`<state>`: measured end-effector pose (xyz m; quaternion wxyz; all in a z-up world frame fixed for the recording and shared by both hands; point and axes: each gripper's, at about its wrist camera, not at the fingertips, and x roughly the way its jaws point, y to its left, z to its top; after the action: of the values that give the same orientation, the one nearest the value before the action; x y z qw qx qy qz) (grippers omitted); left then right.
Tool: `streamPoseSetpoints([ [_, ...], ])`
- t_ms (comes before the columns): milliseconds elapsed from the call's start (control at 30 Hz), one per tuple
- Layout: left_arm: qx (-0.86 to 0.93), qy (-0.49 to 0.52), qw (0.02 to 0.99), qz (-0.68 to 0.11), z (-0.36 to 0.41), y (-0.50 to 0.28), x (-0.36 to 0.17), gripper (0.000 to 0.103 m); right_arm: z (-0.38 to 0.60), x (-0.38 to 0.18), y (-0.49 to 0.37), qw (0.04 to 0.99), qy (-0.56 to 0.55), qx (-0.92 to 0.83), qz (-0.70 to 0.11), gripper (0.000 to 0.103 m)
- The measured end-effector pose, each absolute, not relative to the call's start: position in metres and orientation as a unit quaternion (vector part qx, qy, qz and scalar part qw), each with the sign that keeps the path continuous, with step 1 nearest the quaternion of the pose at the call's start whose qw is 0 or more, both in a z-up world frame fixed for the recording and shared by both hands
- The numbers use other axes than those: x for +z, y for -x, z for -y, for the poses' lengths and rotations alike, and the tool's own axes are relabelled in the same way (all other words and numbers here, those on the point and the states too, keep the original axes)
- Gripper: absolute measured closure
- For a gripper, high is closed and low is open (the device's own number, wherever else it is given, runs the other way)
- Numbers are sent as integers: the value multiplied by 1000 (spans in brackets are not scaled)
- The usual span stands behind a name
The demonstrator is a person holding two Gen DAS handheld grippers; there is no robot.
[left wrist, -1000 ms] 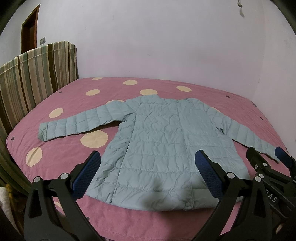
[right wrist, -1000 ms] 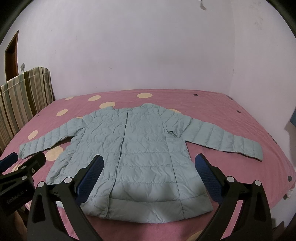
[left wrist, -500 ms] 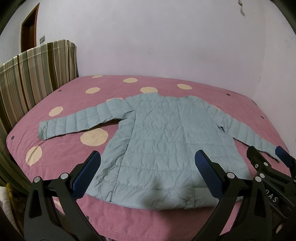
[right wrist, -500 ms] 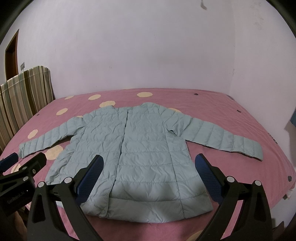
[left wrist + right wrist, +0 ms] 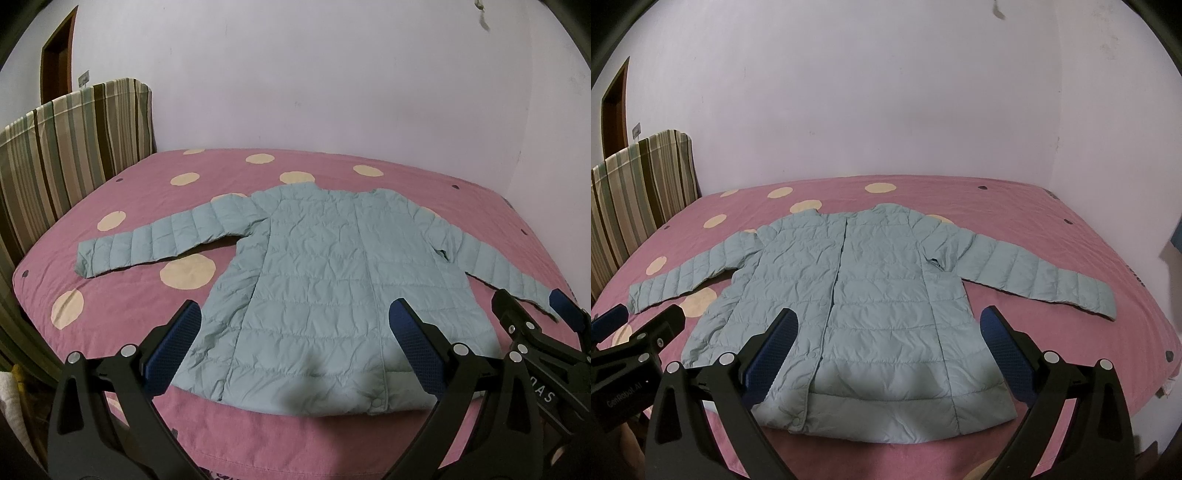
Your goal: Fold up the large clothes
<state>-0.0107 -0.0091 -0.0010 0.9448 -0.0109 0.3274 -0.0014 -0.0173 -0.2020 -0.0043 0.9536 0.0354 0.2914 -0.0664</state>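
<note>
The left gripper (image 5: 293,345) hung wide apart above the near hem of a pale blue-green quilted jacket (image 5: 332,280), its blue ribbed pads (image 5: 173,345) clear of the cloth, while the right gripper (image 5: 886,347) stood beside it, equally wide and gripping nothing. Over the preceding second little had changed: both tools had held nearly the same stations and the same spread, and the jacket had not stirred, though in the left wrist view it had slid slightly down the frame, suggesting a small tilt or lift of that tool. That pointed, as a judgement, to a task barely begun, with the person seemingly lining up a first hold and no fold yet made. The jacket lay face up and spread flat near the middle of the bed (image 5: 122,295), hem toward the cameras, collar toward the far wall, its front closure running down the middle with a snap visible at the hem. Both sleeves (image 5: 1038,273) stretched out sideways. The shell looked thin, lightly padded and crinkled, stitched in horizontal channels. Beneath it a pink bedspread with cream dots lay smooth, and a striped headboard cover (image 5: 70,147) rose at the left.
</note>
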Motion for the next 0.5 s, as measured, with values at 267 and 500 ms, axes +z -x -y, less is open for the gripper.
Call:
streamPoseSetpoints([
  [267,-1,12,945,-326,7,7,1,2,202,-5,17,953,-36,-67,-292,5],
  [500,-1,12,945,-328,7,7,0,2,202,-5,17,954,-35,-67,-292,5],
])
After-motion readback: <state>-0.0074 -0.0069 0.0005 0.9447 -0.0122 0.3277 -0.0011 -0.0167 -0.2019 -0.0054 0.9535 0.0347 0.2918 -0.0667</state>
